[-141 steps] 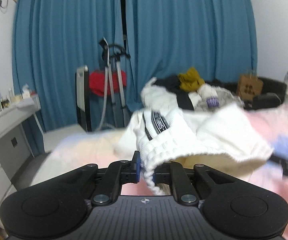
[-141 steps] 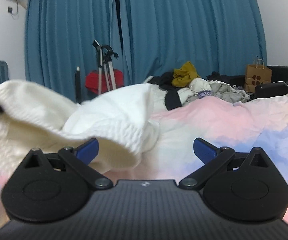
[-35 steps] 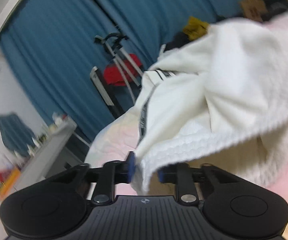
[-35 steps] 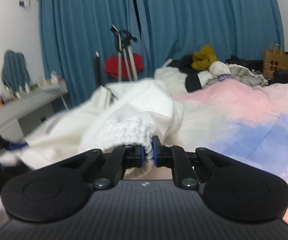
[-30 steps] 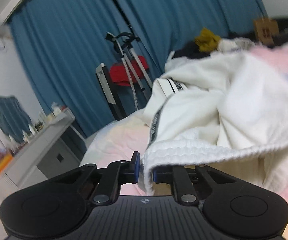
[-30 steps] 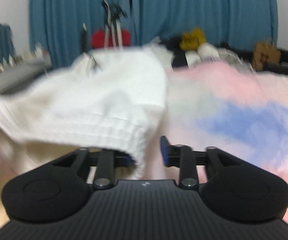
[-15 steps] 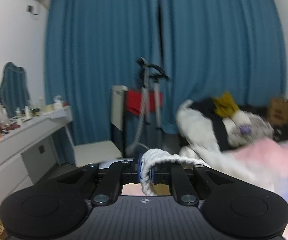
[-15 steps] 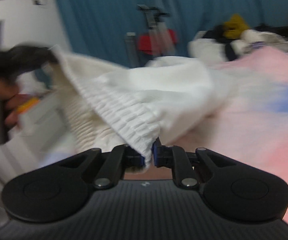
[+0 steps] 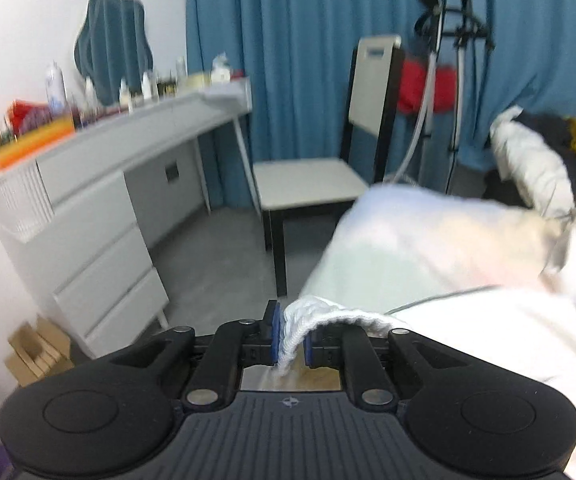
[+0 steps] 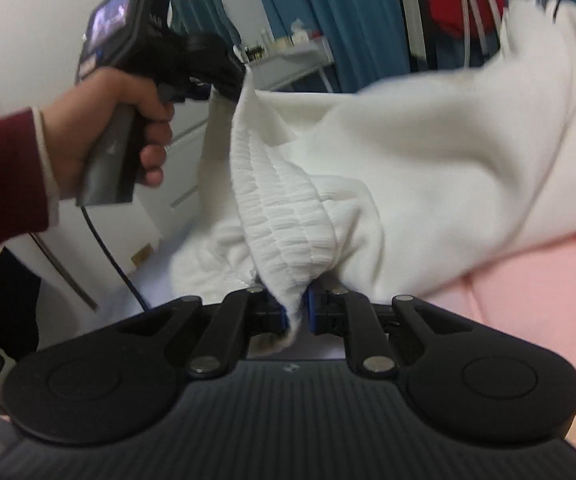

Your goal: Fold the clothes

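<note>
My right gripper (image 10: 296,312) is clenched on the ribbed band of the white garment (image 10: 427,160) and my left gripper (image 9: 289,340) pinches its far end, stretched above the pink bed (image 10: 547,280); pulling harder could slip the thin hem free.

Left wrist view: sits low behind the left gripper (image 9: 290,338), faces along its fingers toward the grey dresser (image 9: 88,220), chair (image 9: 327,176) and blue curtain (image 9: 288,40).

Right wrist view: close behind the right gripper (image 10: 296,312), faces leftward; the left gripper (image 10: 224,76) appears there.

Shared: white garment (image 9: 467,320) (image 10: 407,152), chair, curtain.
</note>
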### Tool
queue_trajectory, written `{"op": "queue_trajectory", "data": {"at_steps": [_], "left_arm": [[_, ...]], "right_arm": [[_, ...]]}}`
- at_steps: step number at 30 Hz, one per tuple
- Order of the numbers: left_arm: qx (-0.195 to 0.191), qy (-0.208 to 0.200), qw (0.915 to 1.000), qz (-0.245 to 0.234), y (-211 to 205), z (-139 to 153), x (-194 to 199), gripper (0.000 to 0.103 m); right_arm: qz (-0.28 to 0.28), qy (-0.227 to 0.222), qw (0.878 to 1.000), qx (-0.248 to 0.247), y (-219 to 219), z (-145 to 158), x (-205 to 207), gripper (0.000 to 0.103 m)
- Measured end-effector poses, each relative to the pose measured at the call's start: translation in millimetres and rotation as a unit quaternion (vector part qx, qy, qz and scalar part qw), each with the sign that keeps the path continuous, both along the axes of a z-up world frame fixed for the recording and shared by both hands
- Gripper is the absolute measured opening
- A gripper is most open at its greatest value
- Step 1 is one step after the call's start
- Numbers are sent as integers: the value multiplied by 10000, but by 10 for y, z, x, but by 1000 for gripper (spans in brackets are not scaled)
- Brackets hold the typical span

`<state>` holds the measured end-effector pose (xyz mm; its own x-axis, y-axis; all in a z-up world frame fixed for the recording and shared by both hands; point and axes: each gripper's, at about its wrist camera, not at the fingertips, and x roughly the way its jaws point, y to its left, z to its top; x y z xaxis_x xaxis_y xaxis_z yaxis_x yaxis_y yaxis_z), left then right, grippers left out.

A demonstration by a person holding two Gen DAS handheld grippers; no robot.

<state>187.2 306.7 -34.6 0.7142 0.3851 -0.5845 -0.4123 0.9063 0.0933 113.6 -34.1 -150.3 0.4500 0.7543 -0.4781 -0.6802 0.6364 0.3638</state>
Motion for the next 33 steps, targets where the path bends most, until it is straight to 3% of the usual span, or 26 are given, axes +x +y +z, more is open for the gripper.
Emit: {"op": "queue_trajectory", "data": {"at_steps": [5,9,11,12,13,19,22,25,29,33], "left_arm": [[-2,38,9997,-250,-3,-37,119,14],[63,27,9997,-227,-58,53,-50,16],[95,22,9997,-215,-86,98,-135,35],[111,19,9997,-208,-99,121,-178,55],[111,-3,9998,-140,-114,183,-301,62],[-410,-238,9988,76,-70,452,-1124,77],[-825,-326,9960,-114,-123,529,-1543,82],[-1626,-392,9853,-346,-175,466,-1840,85],[-2696,-226,9613,-522,-223,181,-1878,85],[-3308,35,9421,-549,-310,-107,-1683,67]], "right_arm": [[156,-245,9995,-89,15,74,-43,16],[79,-497,9984,-243,14,144,-209,17],[28,-529,9981,-317,-4,146,-253,17],[5,-517,9981,-344,-16,136,-275,18],[-47,-577,9976,-374,-22,120,-295,18],[-362,-952,9933,-555,-56,20,-420,20],[-529,-1144,9897,-673,-61,-17,-444,33],[-677,-1196,9883,-668,-103,-26,-384,44],[-711,-1367,9849,-796,-87,-81,-377,50],[-689,-1674,9797,-859,-43,-104,-409,51]]}}
